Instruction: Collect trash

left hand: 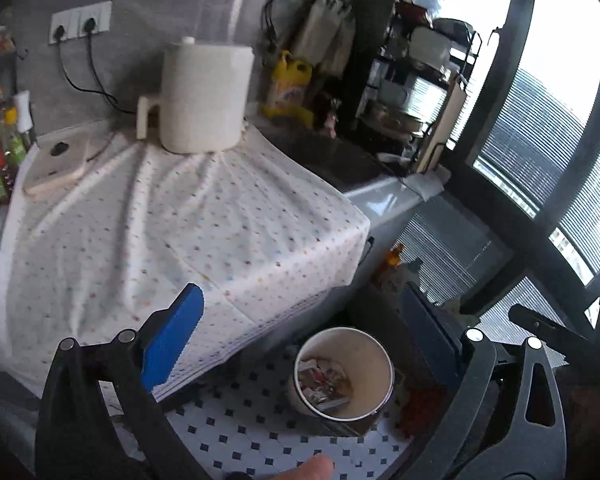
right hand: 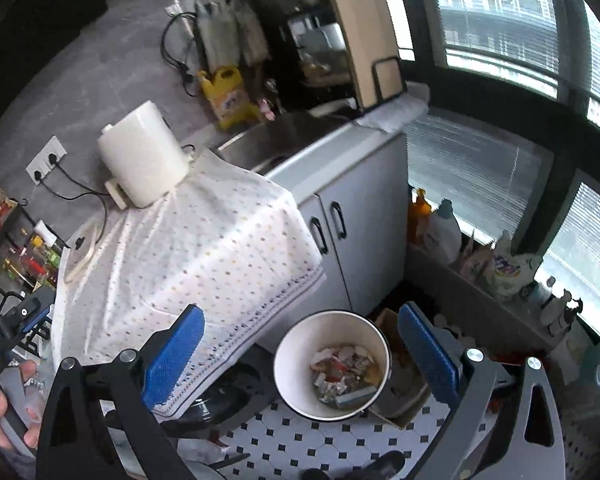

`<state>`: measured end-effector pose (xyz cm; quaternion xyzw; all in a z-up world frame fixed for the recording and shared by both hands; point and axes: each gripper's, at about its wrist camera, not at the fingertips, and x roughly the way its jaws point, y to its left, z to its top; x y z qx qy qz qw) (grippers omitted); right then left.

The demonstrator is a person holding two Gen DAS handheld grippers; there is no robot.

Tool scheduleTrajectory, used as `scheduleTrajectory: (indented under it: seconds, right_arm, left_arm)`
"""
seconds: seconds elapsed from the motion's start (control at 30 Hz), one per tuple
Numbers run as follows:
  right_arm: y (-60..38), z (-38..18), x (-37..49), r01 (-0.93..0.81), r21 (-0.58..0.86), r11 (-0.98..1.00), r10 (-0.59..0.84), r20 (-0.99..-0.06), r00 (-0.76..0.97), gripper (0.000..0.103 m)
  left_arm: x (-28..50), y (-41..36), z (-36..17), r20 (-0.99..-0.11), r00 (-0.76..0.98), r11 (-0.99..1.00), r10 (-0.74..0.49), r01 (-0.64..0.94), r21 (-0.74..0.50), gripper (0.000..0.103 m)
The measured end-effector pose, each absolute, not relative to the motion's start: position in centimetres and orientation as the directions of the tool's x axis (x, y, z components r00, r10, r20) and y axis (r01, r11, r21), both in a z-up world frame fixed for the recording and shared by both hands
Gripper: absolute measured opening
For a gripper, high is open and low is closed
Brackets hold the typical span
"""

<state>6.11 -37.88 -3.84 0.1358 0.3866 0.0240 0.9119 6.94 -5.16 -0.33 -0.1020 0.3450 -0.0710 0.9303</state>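
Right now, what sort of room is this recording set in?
Most likely a small home kitchen, perhaps with a laundry corner. A steel sink is set into a white counter, a yellow detergent jug stands behind it, and a white trash bin sits on the tiled floor.

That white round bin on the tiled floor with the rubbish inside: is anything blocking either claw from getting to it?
Nothing visible does. The white round bin stands open-topped on the floor, framed between the open blue fingers of the right claw and left claw.
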Motion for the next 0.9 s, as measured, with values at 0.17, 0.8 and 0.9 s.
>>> scheduleTrajectory:
  seconds: [0.17, 0.8, 0.9]
  right_arm:
    - [-35.5, -2.6, 4.7, 0.029, 0.239, 0.971, 0.142, -0.668, 0.73, 0.095]
    - [-28.2, -1.7, -1.8, -0.072, 0.205, 0.976, 0.187, -0.626, 0.757, 0.095]
    - [-27.6, -1.8, -2.4, -0.083, 0.209, 0.974, 0.198, -0.625, 0.755, 0.095]
  left_arm:
    - [4.9, -3.8, 1.0, -0.602, 0.779, 0.975, -0.177, 0.055, -0.216, 0.097]
    - [-3.3, -0.1, 1.1, -0.541, 0.834, 0.986, -0.104, 0.014, -0.166, 0.097]
    - [-3.8, 0.5, 1.0, -0.544, 0.834, 0.986, -0.098, 0.008, -0.165, 0.097]
